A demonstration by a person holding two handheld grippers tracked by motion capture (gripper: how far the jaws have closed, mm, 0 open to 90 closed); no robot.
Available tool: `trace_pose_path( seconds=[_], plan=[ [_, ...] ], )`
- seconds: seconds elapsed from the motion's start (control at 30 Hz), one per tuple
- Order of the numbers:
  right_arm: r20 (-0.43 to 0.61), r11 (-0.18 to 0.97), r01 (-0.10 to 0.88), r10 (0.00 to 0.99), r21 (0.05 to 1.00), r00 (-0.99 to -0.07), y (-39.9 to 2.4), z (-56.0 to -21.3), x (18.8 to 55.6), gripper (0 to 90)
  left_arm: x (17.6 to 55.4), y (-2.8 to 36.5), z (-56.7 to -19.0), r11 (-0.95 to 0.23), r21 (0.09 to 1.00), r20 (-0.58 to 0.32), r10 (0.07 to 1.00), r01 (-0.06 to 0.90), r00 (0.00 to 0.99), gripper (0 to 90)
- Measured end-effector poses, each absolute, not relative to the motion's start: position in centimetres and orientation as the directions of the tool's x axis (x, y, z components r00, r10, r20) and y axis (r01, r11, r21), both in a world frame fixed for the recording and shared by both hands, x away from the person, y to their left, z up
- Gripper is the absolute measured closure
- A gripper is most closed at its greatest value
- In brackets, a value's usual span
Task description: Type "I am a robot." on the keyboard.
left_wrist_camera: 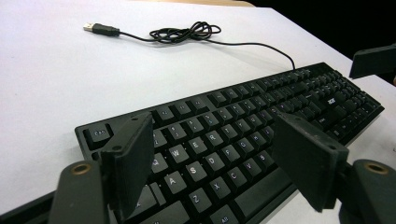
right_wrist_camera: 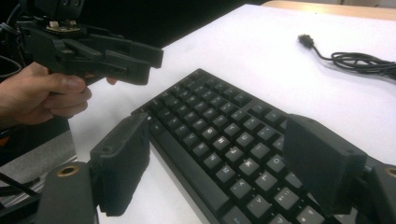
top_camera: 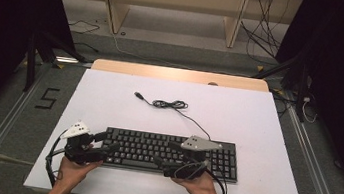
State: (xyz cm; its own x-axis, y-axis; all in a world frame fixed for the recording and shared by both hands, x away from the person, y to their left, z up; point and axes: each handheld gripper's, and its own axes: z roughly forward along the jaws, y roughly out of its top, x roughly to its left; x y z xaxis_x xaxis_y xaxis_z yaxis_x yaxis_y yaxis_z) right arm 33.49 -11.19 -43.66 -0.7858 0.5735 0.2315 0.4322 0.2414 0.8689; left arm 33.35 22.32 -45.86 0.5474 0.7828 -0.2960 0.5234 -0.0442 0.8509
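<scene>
Poised over black keyboard lying square at near edge of white table, w/ cord coiled behind; left gripper & right gripper both spread wide, empty, apparently ready for keys.

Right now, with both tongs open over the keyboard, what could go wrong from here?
1. Both the left tongs and the right tongs hover open over the keyboard, gripping nothing; a careless dip could press keys or catch a keycap.
2. The cable lies in a loose coil behind the keyboard; dragging the keyboard could tighten or snag it.
3. The plug lies loose on the table; it could whip about if the cable gets pulled.
</scene>
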Motion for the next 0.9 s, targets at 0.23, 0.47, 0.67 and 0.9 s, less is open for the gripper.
trace_pose_path(
  seconds=[0.23, 0.47, 0.67, 0.9],
  plan=[
    [0.218, 0.236, 0.422, 0.587, 0.875, -0.780, -11.6, -43.6, 33.5, 29.9, 33.4, 22.3, -45.9, -0.048, 0.851, -0.292, 0.783, 0.523, 0.549, 29.1],
    [0.202, 0.275, 0.426, 0.584, 0.862, -0.786, -10.9, -44.0, 33.6, 49.9, 33.4, 22.2, -45.9, -0.051, 0.852, -0.289, 0.784, 0.521, 0.550, 29.1],
    [0.195, 0.315, 0.443, 0.587, 0.839, -0.786, -9.8, -44.7, 34.0, 69.2, 33.4, 22.3, -45.9, -0.050, 0.852, -0.289, 0.784, 0.521, 0.549, 29.1],
    [0.192, 0.363, 0.460, 0.578, 0.810, -0.793, -8.6, -45.7, 34.3, 85.1, 33.4, 22.3, -45.9, -0.051, 0.852, -0.288, 0.784, 0.520, 0.549, 29.1]
  ],
)
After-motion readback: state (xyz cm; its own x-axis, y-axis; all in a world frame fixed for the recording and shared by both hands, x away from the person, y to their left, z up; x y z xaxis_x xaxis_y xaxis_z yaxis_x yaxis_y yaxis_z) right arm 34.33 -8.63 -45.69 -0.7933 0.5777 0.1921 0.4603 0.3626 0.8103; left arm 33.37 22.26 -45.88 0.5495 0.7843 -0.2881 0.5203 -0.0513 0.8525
